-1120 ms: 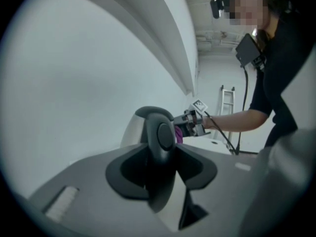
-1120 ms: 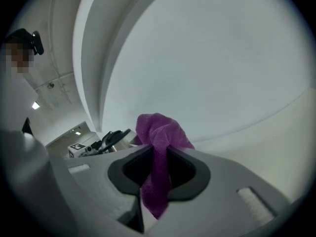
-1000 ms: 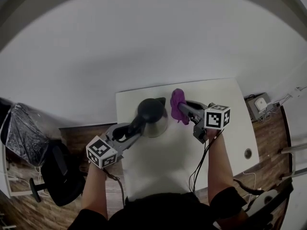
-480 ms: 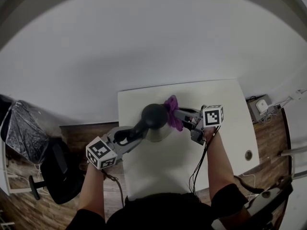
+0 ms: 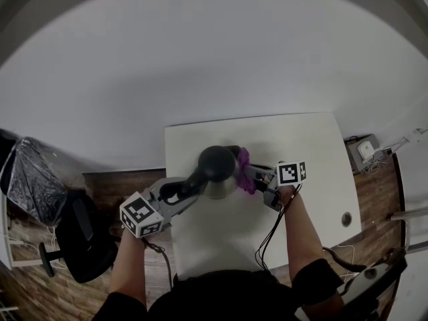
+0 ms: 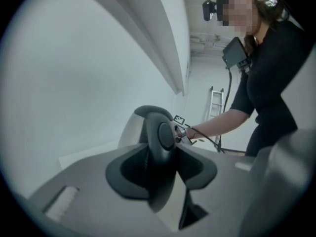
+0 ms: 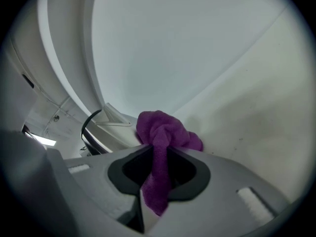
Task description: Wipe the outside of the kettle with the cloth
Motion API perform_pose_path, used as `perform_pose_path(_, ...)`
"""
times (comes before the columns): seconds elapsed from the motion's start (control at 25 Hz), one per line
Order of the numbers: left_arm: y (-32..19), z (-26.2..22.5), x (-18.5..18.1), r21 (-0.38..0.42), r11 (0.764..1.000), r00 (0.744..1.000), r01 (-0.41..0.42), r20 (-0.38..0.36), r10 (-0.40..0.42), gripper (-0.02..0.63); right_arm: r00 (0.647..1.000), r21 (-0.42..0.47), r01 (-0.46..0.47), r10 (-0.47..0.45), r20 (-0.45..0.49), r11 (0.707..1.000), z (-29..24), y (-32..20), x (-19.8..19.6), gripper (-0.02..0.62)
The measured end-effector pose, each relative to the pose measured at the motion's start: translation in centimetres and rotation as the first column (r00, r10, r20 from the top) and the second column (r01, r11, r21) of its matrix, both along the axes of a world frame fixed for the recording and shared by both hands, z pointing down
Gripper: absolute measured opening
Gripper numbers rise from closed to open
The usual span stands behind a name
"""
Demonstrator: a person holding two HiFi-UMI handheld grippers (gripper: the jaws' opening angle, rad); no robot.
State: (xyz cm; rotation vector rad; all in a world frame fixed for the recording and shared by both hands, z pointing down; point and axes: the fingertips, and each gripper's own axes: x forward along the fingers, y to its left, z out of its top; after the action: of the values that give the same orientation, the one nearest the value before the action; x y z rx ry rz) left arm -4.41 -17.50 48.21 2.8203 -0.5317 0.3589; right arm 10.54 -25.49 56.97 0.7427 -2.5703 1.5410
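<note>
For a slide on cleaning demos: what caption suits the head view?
Left claw grips the handle of the kettle while the right claw holds a purple cloth at its side, on a table.

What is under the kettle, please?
Below the kettle is the white table. The spot directly beneath is covered by its body, so a base or a gap cannot be seen.

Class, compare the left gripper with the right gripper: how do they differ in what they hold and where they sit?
The left gripper is shut on the black handle of the silver kettle; the right gripper pinches a crumpled purple cloth. The left gripper sits at the kettle's left in the head view, the right gripper at its right. Both are grey and carry a marker cube.
</note>
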Motion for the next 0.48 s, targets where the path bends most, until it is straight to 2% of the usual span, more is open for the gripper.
perform_pose_path(0.28,0.0,0.0,0.0,0.017,0.999,0.999,0.04,0.008,-0.04,0.169,0.985,0.012,0.007,-0.005,-0.174,1.0,2.6,1.0,0.3,0.083)
perform_pose_path(0.4,-0.4,0.5,0.0,0.058,0.994,0.993,0.091,0.064,-0.095,0.17,0.961,0.054,0.015,0.0,-0.275,0.998,3.0,1.0,0.4,0.083)
perform_pose_path(0.48,-0.6,0.6,-0.3,0.091,0.988,0.988,0.126,0.083,-0.134,0.185,0.953,0.062,0.015,0.004,-0.302,0.998,3.1,1.0,0.6,0.083)
